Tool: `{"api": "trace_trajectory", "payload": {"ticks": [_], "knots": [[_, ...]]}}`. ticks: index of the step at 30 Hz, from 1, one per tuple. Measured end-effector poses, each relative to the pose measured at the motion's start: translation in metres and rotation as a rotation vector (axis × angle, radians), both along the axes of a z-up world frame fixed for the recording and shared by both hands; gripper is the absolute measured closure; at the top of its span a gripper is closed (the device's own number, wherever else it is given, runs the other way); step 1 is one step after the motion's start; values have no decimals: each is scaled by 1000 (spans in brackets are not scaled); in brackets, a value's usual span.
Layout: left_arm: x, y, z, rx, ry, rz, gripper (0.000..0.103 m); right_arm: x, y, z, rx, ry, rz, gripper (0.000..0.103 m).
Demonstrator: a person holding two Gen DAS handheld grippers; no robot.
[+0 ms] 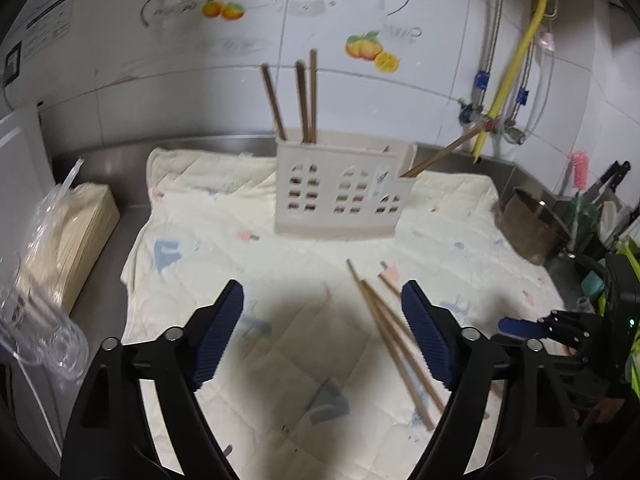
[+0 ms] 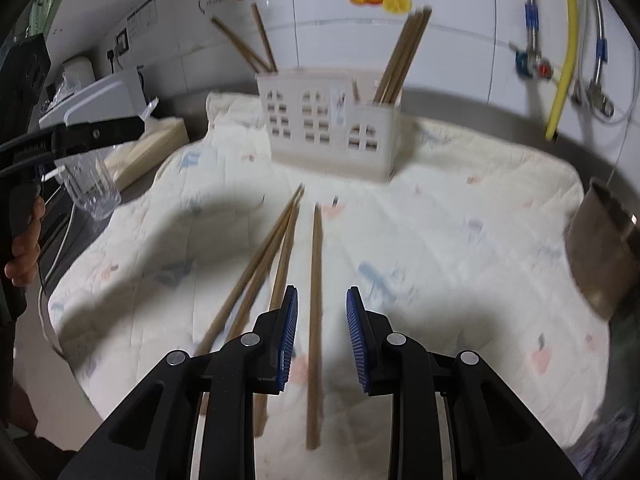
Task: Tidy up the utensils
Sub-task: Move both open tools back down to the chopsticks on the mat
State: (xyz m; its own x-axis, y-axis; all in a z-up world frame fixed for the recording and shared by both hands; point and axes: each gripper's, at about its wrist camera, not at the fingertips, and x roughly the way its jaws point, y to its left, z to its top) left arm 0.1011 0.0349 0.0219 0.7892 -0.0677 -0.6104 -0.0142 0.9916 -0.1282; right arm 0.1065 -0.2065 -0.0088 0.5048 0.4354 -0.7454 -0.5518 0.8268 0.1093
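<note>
A white plastic utensil holder with window cut-outs stands on a cream quilted cloth. Wooden chopsticks stand in its left compartment and lean out of its right one. Several loose chopsticks lie on the cloth. My right gripper is open, its jaws on either side of one loose chopstick, without touching it. My left gripper is open and empty above the cloth, left of the loose chopsticks. The right gripper also shows in the left wrist view.
A tissue box and a clear glass sit at the left. A steel pot stands at the right. Pipes and a yellow hose run down the tiled wall.
</note>
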Motion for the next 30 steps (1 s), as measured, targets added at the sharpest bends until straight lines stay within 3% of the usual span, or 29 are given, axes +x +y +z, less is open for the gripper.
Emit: {"api": "trace_trajectory", "payload": {"ticks": [11,19,30], "knots": [[-11,9,-21,-15,43,68,9,-9,3,-36,-8,76,-6,84],[-14,15,-28,-21,57,95,8,-7,3,-46,-12,98,-9,89],[-16,2,-38,-29,80,63,9,-11,6,-49,-48,73,-12,95]]}}
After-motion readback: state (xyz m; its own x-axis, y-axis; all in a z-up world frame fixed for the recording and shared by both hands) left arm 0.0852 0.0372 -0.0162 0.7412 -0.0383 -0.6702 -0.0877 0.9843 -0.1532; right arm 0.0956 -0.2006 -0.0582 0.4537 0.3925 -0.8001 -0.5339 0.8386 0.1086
